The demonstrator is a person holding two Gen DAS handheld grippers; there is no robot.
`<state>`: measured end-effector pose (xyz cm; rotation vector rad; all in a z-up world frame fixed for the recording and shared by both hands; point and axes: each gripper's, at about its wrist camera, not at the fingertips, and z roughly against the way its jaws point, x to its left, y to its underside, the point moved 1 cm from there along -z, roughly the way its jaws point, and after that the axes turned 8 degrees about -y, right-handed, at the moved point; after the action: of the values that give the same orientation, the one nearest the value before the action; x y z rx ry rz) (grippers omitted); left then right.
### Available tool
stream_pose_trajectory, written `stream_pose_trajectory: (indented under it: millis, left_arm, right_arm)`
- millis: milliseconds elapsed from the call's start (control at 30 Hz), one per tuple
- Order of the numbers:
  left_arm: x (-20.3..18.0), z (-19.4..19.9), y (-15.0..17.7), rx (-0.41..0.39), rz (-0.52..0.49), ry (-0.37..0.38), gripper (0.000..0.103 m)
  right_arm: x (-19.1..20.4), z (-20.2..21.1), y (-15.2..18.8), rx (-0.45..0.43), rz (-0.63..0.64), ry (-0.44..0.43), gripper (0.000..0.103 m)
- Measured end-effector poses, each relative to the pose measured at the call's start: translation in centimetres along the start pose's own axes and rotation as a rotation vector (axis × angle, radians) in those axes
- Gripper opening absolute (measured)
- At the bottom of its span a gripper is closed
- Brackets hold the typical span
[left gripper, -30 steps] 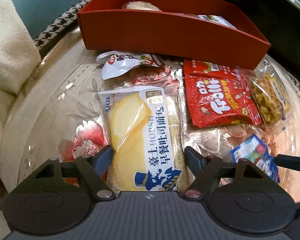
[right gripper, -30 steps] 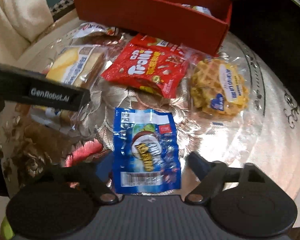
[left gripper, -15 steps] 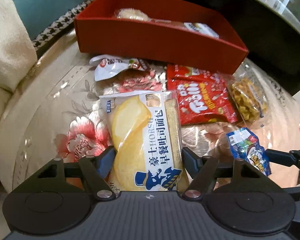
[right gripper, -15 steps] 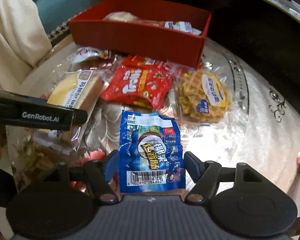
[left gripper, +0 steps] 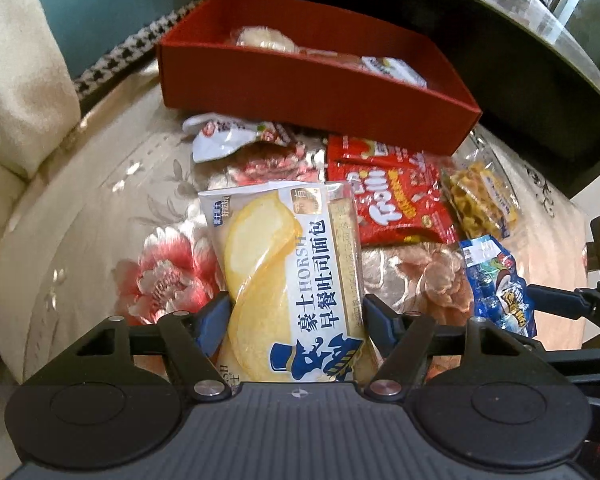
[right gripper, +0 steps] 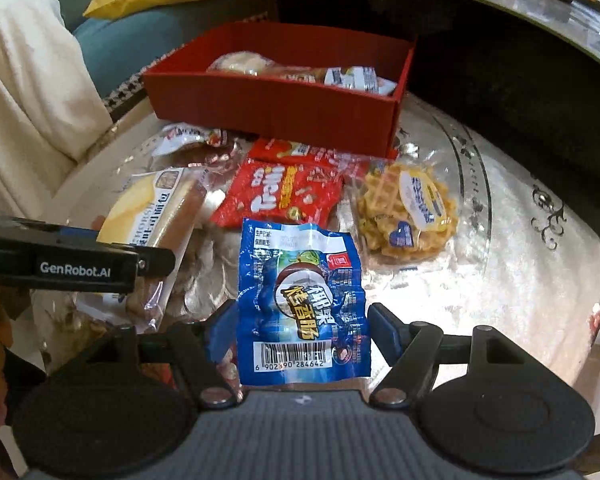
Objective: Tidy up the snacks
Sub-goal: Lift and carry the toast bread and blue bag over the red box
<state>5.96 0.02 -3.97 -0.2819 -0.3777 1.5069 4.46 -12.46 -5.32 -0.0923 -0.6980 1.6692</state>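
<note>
Left gripper (left gripper: 296, 312) clamped on bread pack (left gripper: 292, 272); right gripper (right gripper: 298, 328) clamped on blue sausage pouch (right gripper: 300, 300). Both packs held above floral tabletop (left gripper: 100, 216), short of red box (right gripper: 284, 108). Judged light, soft, crinkly, slippery film; bread crushable. Best pinched gently across near ends.

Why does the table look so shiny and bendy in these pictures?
Right wrist view: light glares off the glossy tablecloth, washing out its pattern, and off the blue packet. Left wrist view: the fisheye lens bends the red box and table edges; the corners go dark.
</note>
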Motion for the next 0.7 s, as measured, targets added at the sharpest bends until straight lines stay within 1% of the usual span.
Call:
stream_pose_trajectory:
  millis: [167,367,700]
  left_arm:
    - [-0.4,0.6,-0.3,-0.028,-0.006,-0.007,0.076]
    - [-1.0,1.5,-0.8,-0.086,-0.024,-0.028,0.076]
    - [-1.0,2.2,-2.2,-0.142,-0.021,-0.047,0.076]
  right_arm:
    - [-0.2,0.6,-0.6,-0.042,-0.015,-0.008,0.065]
    - [-0.6,1.4,-1.6,-0.096,-0.036,-0.011,0.065]
    - [-1.3,2.0,-3.1,-0.153,-0.052,-0.007,0.065]
